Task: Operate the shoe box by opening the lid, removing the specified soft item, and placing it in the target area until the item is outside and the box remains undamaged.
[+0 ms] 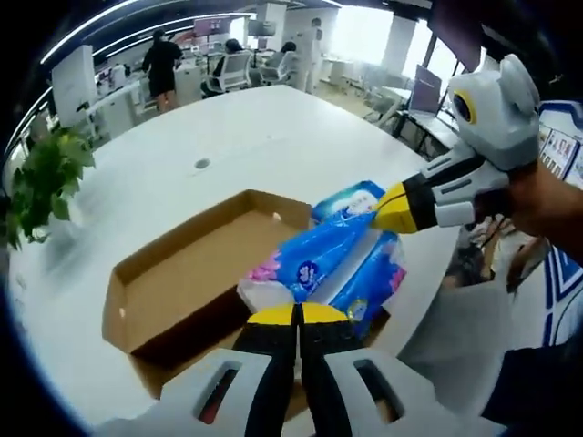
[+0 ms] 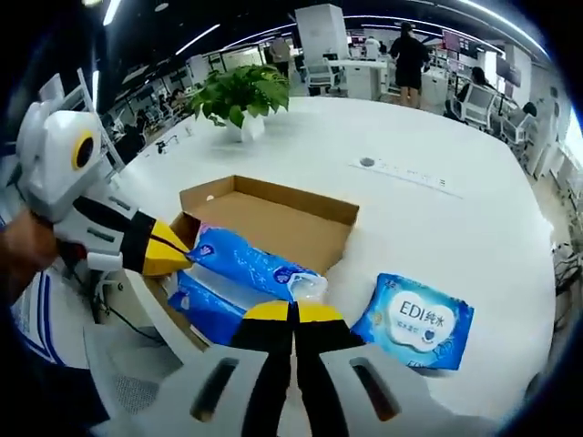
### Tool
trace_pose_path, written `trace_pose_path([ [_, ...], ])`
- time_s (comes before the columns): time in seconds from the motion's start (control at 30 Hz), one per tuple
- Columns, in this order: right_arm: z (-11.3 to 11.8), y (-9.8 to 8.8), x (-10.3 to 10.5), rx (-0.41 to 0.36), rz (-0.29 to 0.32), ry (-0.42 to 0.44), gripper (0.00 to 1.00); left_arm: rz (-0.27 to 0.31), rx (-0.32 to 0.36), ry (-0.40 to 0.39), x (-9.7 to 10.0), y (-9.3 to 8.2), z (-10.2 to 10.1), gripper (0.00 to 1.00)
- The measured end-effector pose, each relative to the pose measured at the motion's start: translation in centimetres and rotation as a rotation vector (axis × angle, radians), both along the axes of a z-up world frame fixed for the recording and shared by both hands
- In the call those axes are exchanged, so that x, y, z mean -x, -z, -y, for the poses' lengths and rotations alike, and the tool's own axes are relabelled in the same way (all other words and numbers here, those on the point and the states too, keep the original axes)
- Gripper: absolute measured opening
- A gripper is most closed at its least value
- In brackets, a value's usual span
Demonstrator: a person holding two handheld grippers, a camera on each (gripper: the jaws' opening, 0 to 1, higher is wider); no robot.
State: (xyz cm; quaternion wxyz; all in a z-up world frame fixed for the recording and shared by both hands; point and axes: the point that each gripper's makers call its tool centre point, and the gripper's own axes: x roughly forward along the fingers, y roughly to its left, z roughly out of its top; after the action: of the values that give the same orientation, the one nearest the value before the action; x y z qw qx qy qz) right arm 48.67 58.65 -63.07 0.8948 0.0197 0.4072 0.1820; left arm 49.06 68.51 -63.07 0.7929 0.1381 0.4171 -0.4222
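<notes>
Grippers, left [image 1: 298,314] and right [image 2: 292,312], each pinching an end, are lifting a blue tissue pack [image 2: 246,262] over the opened shoe box [image 2: 273,218] near the white table's [image 2: 455,228] edge, placement remaining.

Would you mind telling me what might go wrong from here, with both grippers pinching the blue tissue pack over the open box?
1. The left gripper and right gripper each pinch an end of the blue tissue pack; pulling apart might tear its wrapper.
2. The shoe box sits near the table edge, so dragging the pack could tip it off.
3. The wet wipes pack also lies near that edge.
</notes>
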Motion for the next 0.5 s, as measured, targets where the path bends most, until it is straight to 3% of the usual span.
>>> trace_pose_path([
  [0.2, 4.6, 0.5, 1.5, 0.013, -0.008, 0.055, 0.00, -0.005, 0.009, 0.063, 1.2, 0.3, 4.9, 0.00],
  [0.5, 10.1, 1.4, 2.6, 0.024, -0.020, 0.119, 0.00, -0.023, 0.011, 0.136, 2.3, 1.3, 10.4, 0.00],
])
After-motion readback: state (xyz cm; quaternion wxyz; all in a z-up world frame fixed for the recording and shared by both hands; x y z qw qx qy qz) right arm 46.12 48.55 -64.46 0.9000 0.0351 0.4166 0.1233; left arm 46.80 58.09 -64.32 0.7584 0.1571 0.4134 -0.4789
